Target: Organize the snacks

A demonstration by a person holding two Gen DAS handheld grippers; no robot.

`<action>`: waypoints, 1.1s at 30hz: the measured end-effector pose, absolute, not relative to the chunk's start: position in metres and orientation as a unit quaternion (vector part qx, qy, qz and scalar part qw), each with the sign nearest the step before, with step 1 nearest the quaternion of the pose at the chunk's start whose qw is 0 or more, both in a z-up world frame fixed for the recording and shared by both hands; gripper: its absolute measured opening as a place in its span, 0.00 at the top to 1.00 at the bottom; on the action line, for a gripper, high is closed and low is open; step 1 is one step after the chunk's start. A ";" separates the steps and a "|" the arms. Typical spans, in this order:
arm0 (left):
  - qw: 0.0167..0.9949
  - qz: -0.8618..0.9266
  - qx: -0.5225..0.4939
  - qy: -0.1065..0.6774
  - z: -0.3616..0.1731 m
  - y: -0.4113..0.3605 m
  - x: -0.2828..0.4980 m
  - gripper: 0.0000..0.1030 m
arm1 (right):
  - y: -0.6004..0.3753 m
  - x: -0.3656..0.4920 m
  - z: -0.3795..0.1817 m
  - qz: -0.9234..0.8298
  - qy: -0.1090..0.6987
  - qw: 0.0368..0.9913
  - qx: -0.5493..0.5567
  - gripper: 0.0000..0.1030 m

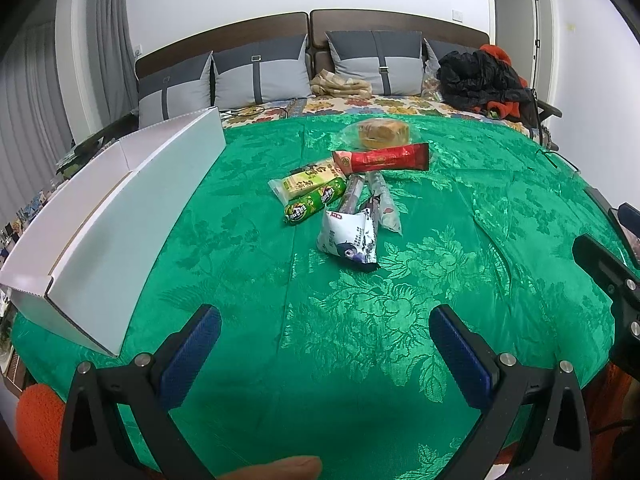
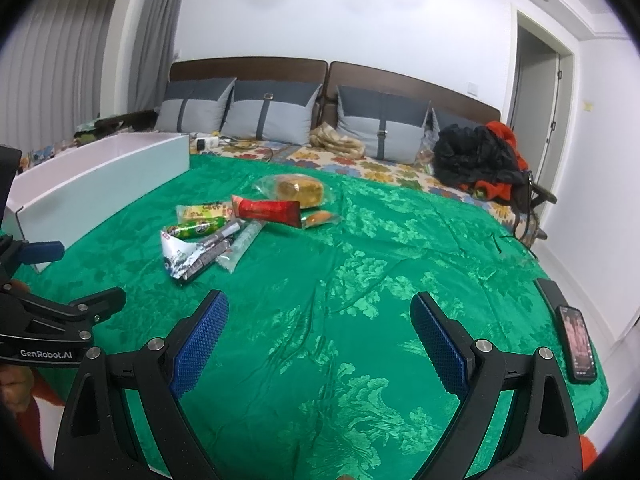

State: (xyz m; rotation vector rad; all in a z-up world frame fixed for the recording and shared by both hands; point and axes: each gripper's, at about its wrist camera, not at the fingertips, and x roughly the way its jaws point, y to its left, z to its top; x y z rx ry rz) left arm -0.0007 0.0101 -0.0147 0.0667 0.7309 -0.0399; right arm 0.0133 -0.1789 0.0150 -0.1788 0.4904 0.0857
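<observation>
Both grippers wide open and empty: left gripper (image 1: pixel 324 328), right gripper (image 2: pixel 320 316), above green bedspread (image 1: pixel 440 280). Snack pile (image 1: pixel 344 196) mid-bed, well apart from fingers; white box (image 1: pixel 120 220) at left.

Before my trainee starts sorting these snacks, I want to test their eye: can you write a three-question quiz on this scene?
1. True or false: the white box already holds snacks.
2. The red packet lies: A) inside the box, B) among the snack pile, C) in a gripper.
3. Fill in: both the left gripper and the right gripper are ____.

Key: 1 false, as far as its visible interior shows; 2 B; 3 open.
</observation>
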 end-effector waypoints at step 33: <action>0.932 -0.021 0.035 0.361 -0.019 0.010 0.000 0.00 | -0.179 0.016 0.012 0.042 0.245 0.965 -0.088 0.08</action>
